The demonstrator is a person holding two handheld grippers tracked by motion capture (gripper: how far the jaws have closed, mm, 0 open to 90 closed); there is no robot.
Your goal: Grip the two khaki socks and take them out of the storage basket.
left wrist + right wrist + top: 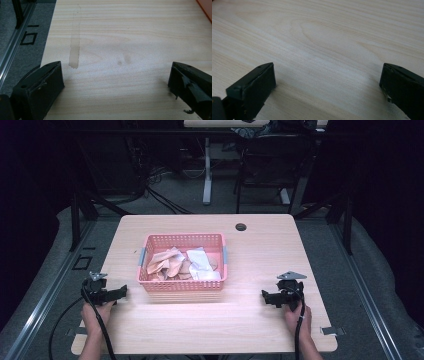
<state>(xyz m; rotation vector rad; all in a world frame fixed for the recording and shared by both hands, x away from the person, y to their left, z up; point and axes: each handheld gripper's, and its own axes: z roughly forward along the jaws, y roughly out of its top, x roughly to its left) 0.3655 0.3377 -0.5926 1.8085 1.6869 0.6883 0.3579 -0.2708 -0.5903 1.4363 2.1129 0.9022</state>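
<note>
A pink plastic basket [182, 286] stands in the middle of the light wooden table [260, 255], holding several crumpled beige and white cloths [182, 264]. My left gripper [121, 292] rests near the table's left front, left of the basket, held by a hand. In the left gripper view its jaws stand wide apart over bare wood, left gripper [116, 82] open with nothing between them. My right gripper [264, 297] sits right of the basket, pointing toward it. In the right gripper view the right gripper [328, 82] is open over bare wood too.
An orange-pink corner of the basket [206, 8] shows at the top right of the left gripper view. A faint tape mark [74, 53] lies on the wood. A round cable hole [241, 227] sits at the table's far side. Grey floor, rails and another desk's legs [207, 170] lie beyond.
</note>
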